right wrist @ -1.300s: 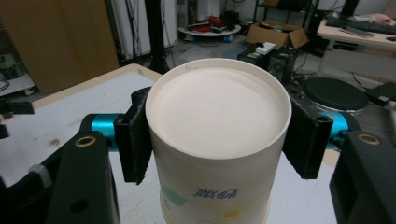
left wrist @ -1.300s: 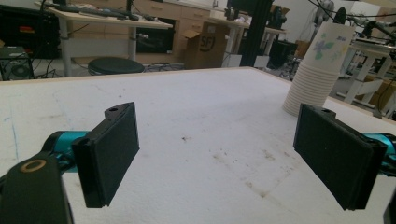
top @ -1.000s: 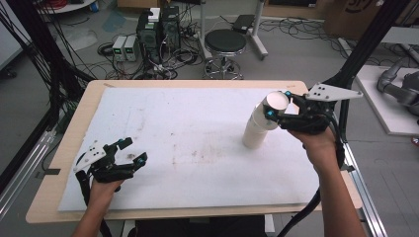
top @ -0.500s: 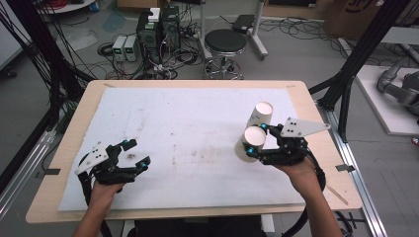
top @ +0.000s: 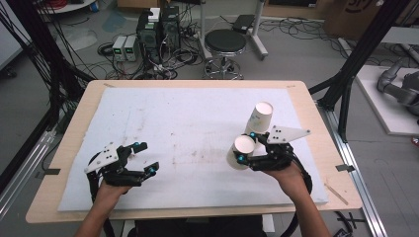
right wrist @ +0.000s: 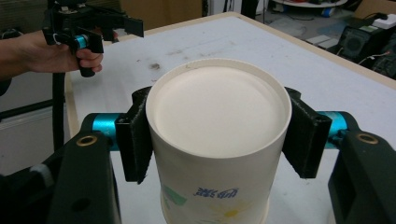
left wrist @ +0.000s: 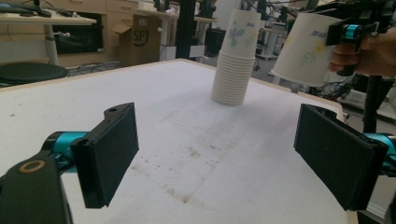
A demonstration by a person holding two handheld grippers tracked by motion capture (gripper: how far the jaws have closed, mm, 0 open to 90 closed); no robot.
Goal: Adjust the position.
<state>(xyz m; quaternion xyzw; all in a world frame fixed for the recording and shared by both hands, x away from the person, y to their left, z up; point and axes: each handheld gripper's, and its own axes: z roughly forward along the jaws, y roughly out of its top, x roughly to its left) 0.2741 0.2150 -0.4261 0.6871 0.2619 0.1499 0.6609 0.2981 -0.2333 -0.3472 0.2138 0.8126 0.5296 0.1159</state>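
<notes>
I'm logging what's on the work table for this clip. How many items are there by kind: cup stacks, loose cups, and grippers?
Stack of paper cups: 1, upside down on the table; number of cups in it too hard to tell
Single paper cup: 1, held in the right gripper
Grippers: 2, counting the left gripper
Total: 4

Both tongs are black, with flat rectangular ribbed pads and teal collars at the jaw bases. Each carries a grey three-cornered plate with dark dots; brass-ringed holes mark the right tongs. The left tongs share that build, and the forearms are bare of sleeves.
</notes>
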